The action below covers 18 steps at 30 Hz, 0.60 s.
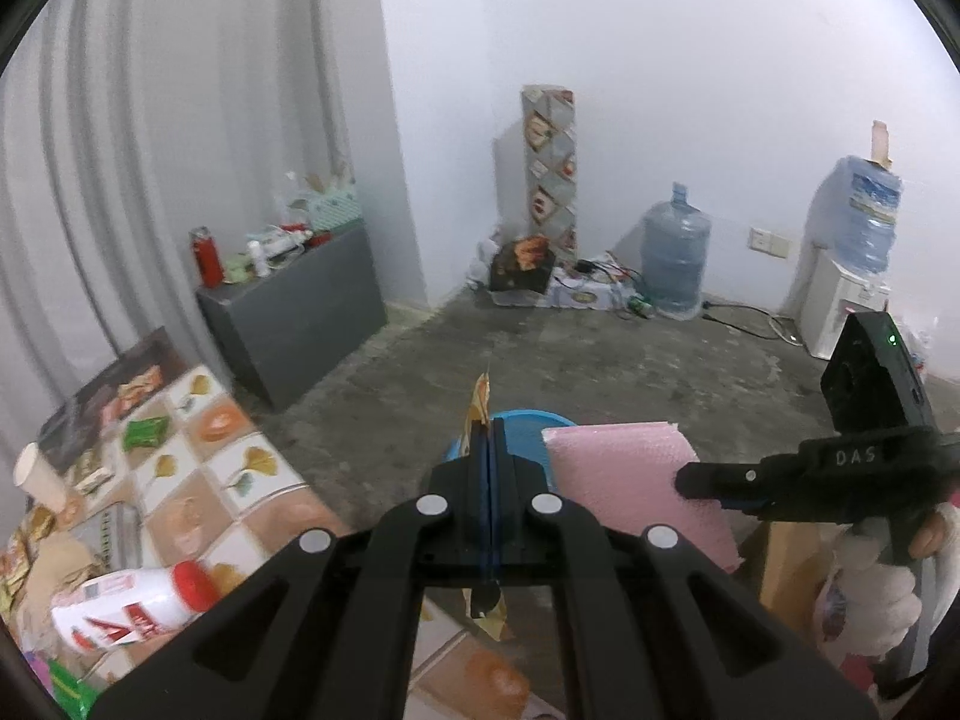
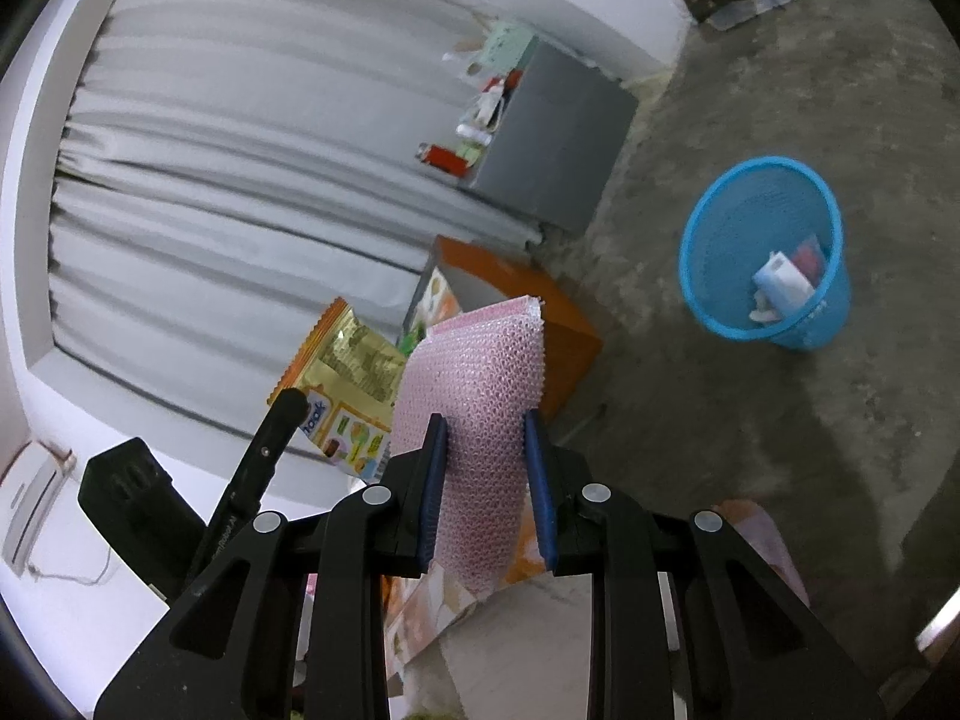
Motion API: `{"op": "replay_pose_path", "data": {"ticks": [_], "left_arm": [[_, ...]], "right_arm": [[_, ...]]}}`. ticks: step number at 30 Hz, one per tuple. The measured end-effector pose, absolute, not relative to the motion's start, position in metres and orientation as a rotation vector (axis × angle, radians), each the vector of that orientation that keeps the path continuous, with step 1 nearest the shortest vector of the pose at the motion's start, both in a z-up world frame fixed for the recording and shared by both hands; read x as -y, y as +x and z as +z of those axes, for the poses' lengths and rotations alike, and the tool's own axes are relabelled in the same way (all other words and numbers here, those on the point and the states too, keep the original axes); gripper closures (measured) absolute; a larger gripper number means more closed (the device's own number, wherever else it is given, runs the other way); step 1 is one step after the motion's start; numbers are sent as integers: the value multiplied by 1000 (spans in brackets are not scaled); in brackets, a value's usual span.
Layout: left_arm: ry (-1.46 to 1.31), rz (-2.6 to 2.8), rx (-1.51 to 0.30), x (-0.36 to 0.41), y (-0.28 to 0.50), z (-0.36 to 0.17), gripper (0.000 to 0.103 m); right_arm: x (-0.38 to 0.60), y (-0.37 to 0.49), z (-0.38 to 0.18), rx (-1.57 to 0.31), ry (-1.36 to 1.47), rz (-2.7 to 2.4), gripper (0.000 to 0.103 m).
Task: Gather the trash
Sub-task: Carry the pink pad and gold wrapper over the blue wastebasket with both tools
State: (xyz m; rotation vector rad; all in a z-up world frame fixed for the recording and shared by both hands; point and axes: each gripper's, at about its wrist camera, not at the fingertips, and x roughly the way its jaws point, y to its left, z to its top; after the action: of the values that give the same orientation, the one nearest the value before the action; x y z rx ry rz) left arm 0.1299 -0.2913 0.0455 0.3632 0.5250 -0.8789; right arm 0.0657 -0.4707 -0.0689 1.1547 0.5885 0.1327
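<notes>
- Two grippers each clamp trash: the left gripper (image 1: 491, 450) has its jaws pressed together on a thin golden snack wrapper (image 1: 482, 399), and the right gripper (image 2: 487, 474) squeezes a pink bubble-wrap sheet (image 2: 474, 372) between half-closed jaws.
- Both pieces hang in the air near the blue wastebasket (image 2: 708, 276), which stands on a bare concrete floor (image 2: 780, 420).
- Only the right wrist view looks into the wastebasket, where scraps lie; the left wrist view alone shows the patterned tabletop (image 1: 198, 480) carrying a toppled white bottle (image 1: 132, 606).
</notes>
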Motion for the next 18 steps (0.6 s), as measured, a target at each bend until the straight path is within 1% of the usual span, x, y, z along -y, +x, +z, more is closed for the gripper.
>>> {"op": "replay_pose_path", "data": {"ticks": [9,12,18], "left_arm": [[368,-1007,-601,354,148,31,103],[341,-1059,-677,377,163,23,103],[238,-1116,-934,422,206,-12,102]], "right_arm": [[500,48,-84,-579,1194,-19,79],[519,37,-93,-573,1218,-113,79],[550,34,-122,-572,1295,-245,79]]}}
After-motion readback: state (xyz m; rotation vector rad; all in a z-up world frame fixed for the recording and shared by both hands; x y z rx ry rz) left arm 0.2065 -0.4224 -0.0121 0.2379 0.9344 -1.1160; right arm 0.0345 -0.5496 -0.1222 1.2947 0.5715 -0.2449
